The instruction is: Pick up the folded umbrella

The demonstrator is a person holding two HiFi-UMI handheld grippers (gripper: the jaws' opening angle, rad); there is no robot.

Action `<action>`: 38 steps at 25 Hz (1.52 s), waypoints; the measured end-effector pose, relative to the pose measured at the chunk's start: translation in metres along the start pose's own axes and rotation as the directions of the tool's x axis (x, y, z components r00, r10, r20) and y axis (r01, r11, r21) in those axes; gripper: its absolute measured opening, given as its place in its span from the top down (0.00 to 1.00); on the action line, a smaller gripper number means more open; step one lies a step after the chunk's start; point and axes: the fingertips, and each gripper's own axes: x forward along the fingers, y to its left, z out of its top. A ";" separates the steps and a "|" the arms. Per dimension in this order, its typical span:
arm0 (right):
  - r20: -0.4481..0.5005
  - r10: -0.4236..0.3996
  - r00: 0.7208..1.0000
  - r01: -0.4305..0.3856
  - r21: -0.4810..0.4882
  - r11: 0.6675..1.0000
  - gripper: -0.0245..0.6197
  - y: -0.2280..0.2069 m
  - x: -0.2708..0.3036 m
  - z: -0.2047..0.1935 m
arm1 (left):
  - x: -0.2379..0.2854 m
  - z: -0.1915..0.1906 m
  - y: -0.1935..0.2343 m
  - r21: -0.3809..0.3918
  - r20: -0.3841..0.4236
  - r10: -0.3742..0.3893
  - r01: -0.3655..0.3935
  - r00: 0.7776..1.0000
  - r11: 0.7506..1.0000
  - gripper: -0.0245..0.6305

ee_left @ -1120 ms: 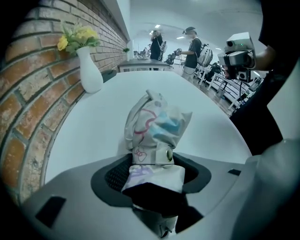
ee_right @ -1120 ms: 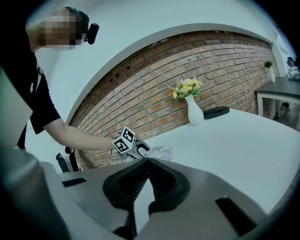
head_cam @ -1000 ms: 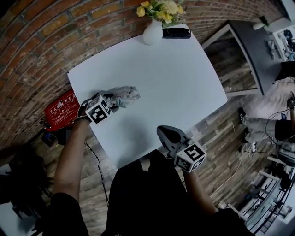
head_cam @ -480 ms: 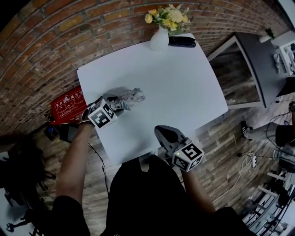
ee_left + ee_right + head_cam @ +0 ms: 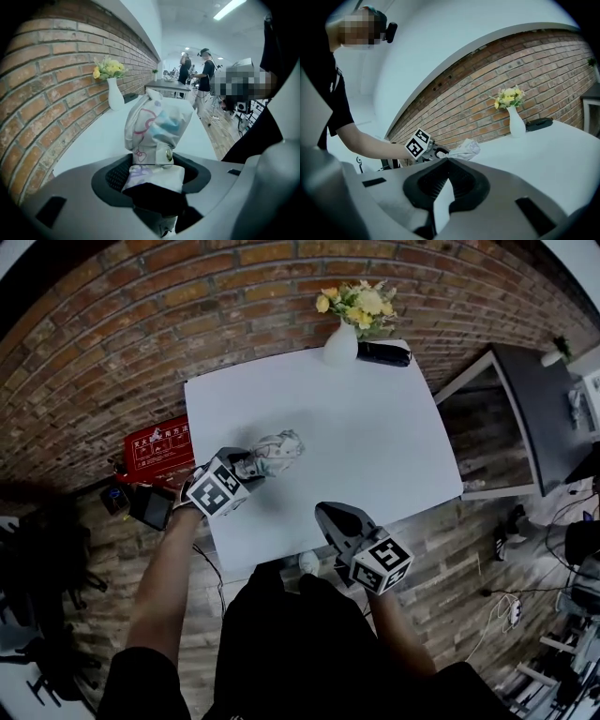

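Note:
The folded umbrella (image 5: 274,452), white with pink and blue print, is clamped at its near end by my left gripper (image 5: 246,465) and hangs a little above the left part of the white table (image 5: 375,437). In the left gripper view the umbrella (image 5: 157,124) stands up between the pads, snap button toward the camera, with the left gripper (image 5: 152,164) shut on it. My right gripper (image 5: 328,514) hovers at the table's near edge, fingertips touching, holding nothing. From the right gripper view the right gripper (image 5: 446,161) looks toward the umbrella (image 5: 465,150) and the left gripper (image 5: 436,152).
A white vase of yellow flowers (image 5: 341,341) and a black object (image 5: 384,353) stand at the table's far edge by the brick wall. A red box (image 5: 157,446) lies on the floor at the left. A dark desk (image 5: 539,409) stands to the right.
My left gripper has lifted the umbrella off the table and turned somewhat. The right gripper has risen slightly. The head view has shifted, so the table sits further right.

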 end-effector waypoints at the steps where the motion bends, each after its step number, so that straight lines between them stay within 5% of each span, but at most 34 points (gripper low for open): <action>1: 0.001 0.010 1.000 -0.010 -0.003 1.000 0.93 0.001 -0.003 0.001 | -0.005 0.002 -0.005 -0.014 0.012 0.009 -0.009 1.000 1.000 0.57; 15: -0.026 0.195 0.980 -0.196 -0.067 0.978 0.93 0.016 -0.028 0.009 | -0.067 0.026 -0.056 -0.194 0.139 0.204 -0.175 0.969 0.965 0.57; 25: -0.004 0.272 0.962 -0.270 -0.125 0.955 0.93 0.028 -0.026 0.034 | -0.125 0.048 -0.069 -0.311 0.289 0.317 -0.224 0.903 0.923 0.57; 38: 0.128 0.212 0.969 -0.191 -0.156 0.969 0.93 0.051 -0.020 0.082 | -0.201 0.049 -0.067 -0.376 0.443 0.390 -0.228 0.807 0.898 0.57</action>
